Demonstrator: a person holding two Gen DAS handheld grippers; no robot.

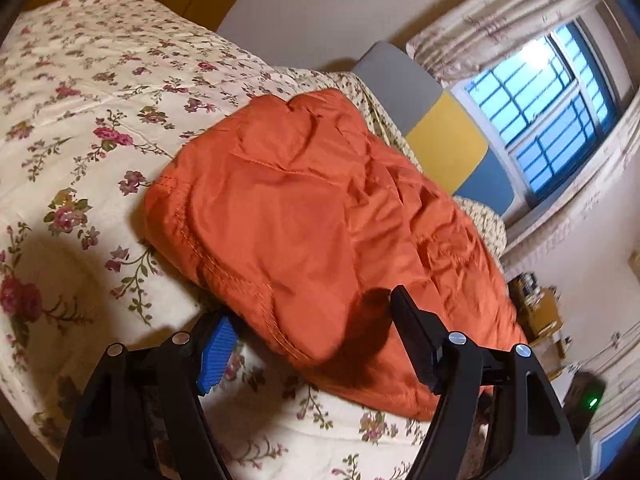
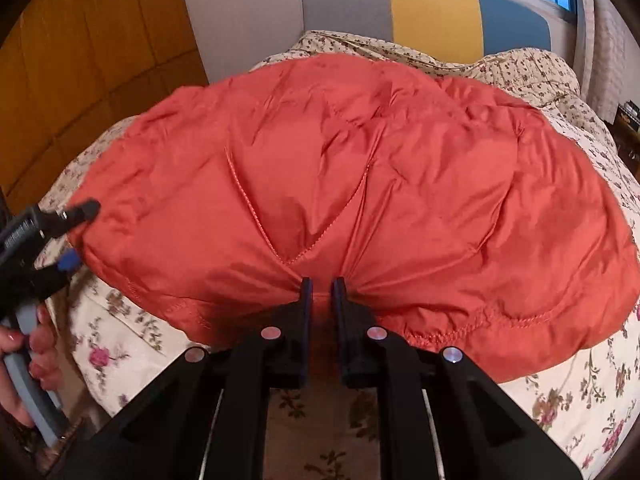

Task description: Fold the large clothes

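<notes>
An orange quilted jacket point(image 1: 312, 216) lies folded in a thick bundle on the floral bedspread point(image 1: 80, 120). My left gripper point(image 1: 308, 340) is open, its two fingers either side of the jacket's near corner, one below and one above the fabric. In the right wrist view the jacket point(image 2: 360, 184) fills the middle. My right gripper point(image 2: 322, 292) is shut on the jacket's near hem, with the fabric bunched between its fingers. The left gripper point(image 2: 76, 236) also shows at the far left of that view, open at the jacket's left edge, held by a hand.
The bed's headboard point(image 2: 432, 16) with grey, yellow and blue panels stands behind the jacket, with a crumpled floral quilt point(image 2: 520, 68) before it. A window point(image 1: 548, 120) with curtains is on the right. A wooden wardrobe point(image 2: 92, 52) stands to the left. A cluttered side table point(image 1: 536, 308) is by the bed.
</notes>
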